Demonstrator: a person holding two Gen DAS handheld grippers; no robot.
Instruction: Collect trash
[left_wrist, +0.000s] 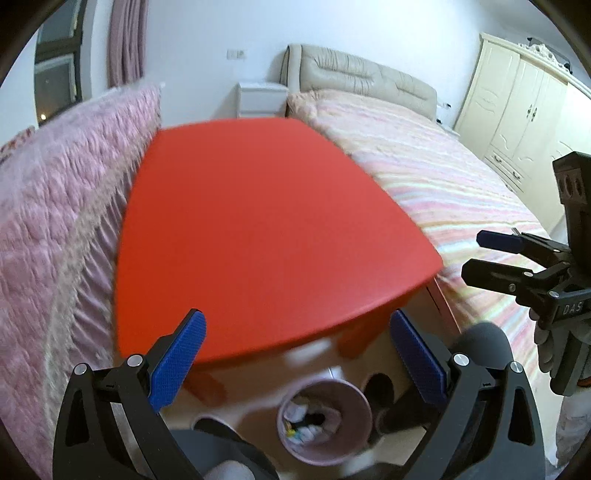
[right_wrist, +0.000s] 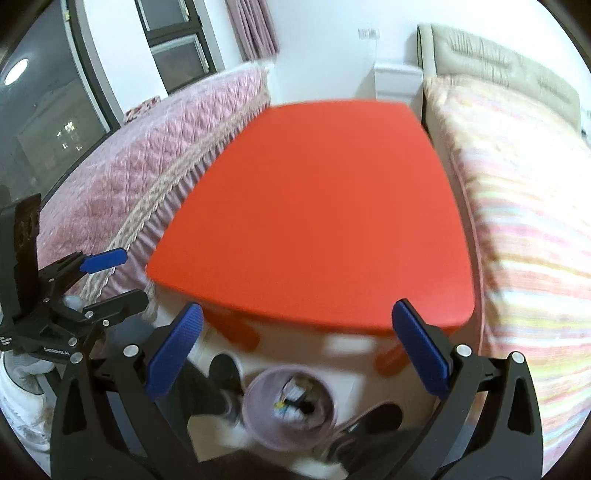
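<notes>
The left gripper (left_wrist: 295, 363) and the right gripper (right_wrist: 297, 358) both stand with jaws spread wide and nothing between the blue ribbed pads (left_wrist: 179, 360). Neither holds an object.

The task's thing, the trash, lies inside the round pale-pink plastic waste bin (left_wrist: 354, 402) on the light floor, below the near edge of the smooth red rounded-corner table top (left_wrist: 258, 221). Its contents appear as crumpled white paper or tissue (left_wrist: 297, 408) with small dark and yellow scraps; finer detail is blurred. The table top shows no item on it.

Risks from this position:
- The bin is light and narrows toward its base. A knock from a gripper finger would likely tip it and spill the contents.
- The bin stands near the red table legs (right_wrist: 393, 356) and dark slippers (right_wrist: 223, 369). A careless reach could catch these.
- Crumpled tissue is soft and compressible. A loose grasp may let it slip.
- The two grippers are near each other; the right one appears at the left view's edge. A crossing motion could cause contact.

Surrounding surfaces: a pink quilted textile cover (left_wrist: 55, 206) with a pleated skirt on one side, and a pastel striped fabric bedspread (left_wrist: 443, 184) on the other.
</notes>
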